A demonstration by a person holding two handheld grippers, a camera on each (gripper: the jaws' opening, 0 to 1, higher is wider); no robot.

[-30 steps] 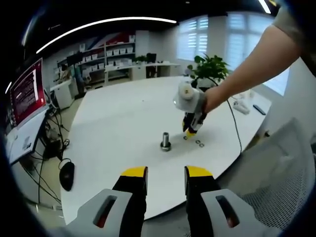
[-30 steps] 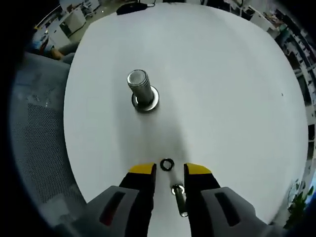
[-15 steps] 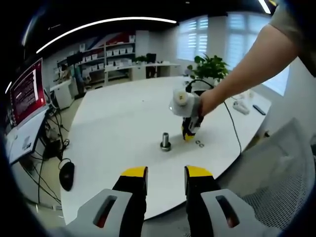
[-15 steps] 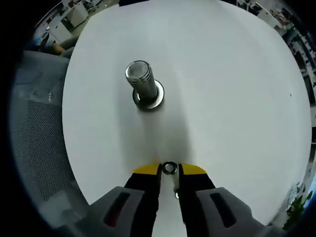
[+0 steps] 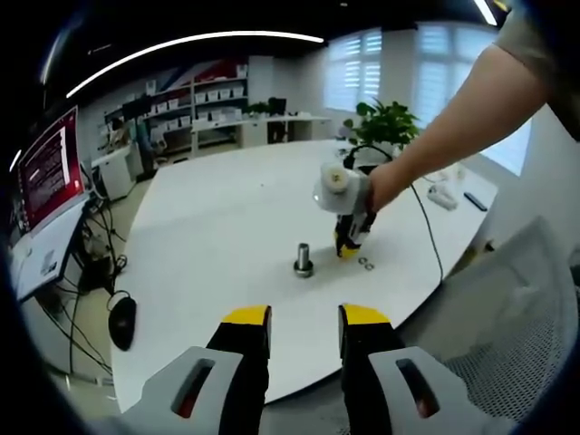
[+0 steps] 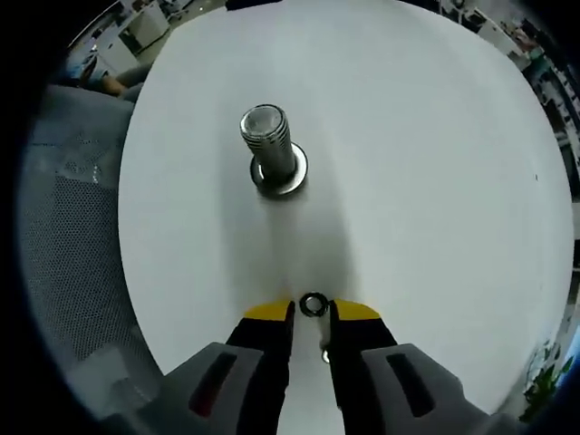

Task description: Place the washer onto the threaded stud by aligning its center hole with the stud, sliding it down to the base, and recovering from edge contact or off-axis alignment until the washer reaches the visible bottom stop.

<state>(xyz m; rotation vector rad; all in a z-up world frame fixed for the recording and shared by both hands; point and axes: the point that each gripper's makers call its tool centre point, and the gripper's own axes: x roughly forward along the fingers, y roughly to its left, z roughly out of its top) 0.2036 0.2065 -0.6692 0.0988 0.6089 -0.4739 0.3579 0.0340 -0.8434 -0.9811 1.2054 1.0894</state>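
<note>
The threaded steel stud [image 6: 268, 138] stands upright on its round flange on the white table [image 6: 426, 181]; it also appears mid-table as stud [image 5: 304, 258]. My right gripper [image 6: 313, 312] is shut on a small dark washer [image 6: 314, 304], pinched at the yellow fingertips, short of the stud and apart from it. A second washer [image 6: 325, 355] lies on the table below, seen between the fingers. In the left gripper view a hand holds the right gripper [image 5: 348, 248] tips-down just right of the stud, loose washers [image 5: 365, 264] beside it. My left gripper [image 5: 304, 317] hangs open at the table's near edge, holding nothing.
A grey mesh chair [image 5: 507, 362] sits at the table's near right edge, and chair [image 6: 63, 236] borders the table. A black cable [image 5: 433, 240] crosses the table's right side. A potted plant [image 5: 385, 122], a red monitor [image 5: 50, 168] and a black mouse [image 5: 122, 322] lie around.
My right gripper's jaws closed on the washer that lay at their tips. Since then the stud has shifted slightly in that view. The left gripper has held still.
</note>
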